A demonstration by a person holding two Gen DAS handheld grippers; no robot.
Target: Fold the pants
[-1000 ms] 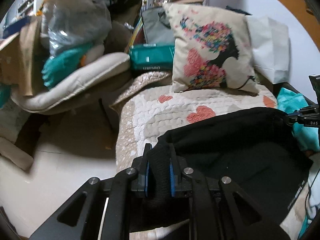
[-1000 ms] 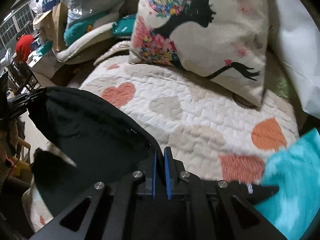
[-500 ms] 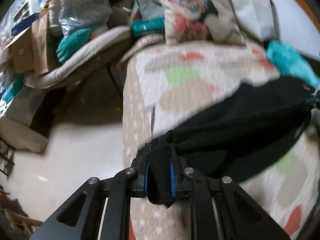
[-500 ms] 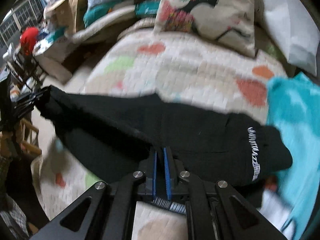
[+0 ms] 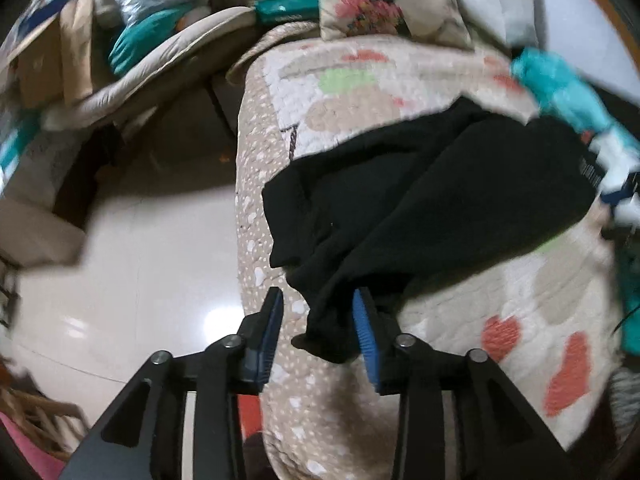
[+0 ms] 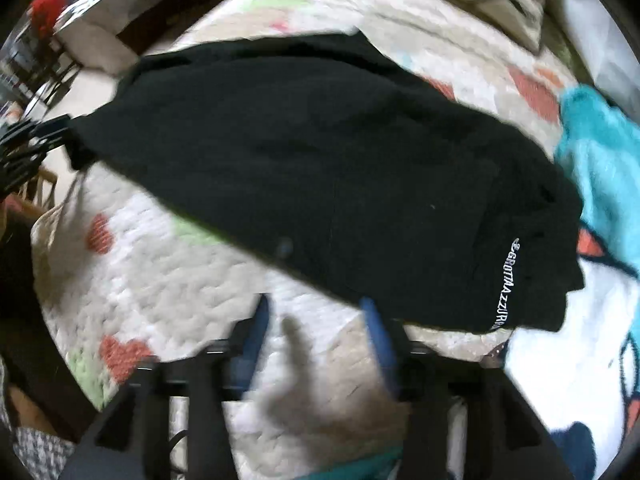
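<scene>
The black pants (image 5: 420, 192) lie spread across the heart-patterned quilt (image 5: 520, 300), one end hanging over the bed's left edge. My left gripper (image 5: 318, 322) is open, its blue pads either side of that hanging end without pinching it. In the right wrist view the pants (image 6: 320, 168) lie flat with white lettering (image 6: 505, 286) near their right end. My right gripper (image 6: 314, 330) is open and empty just in front of the pants' near edge, above the quilt (image 6: 160, 288).
A teal cloth (image 6: 600, 168) lies on the bed right of the pants. A printed pillow (image 5: 384, 0) leans at the head of the bed. Piled cushions, bags and boxes (image 5: 152, 28) stand left of the bed, beside pale floor (image 5: 132, 272).
Both grippers brought the pants down onto the quilt and pulled back toward the bed's foot. Both opened and let go of the fabric, which now lies flat.
</scene>
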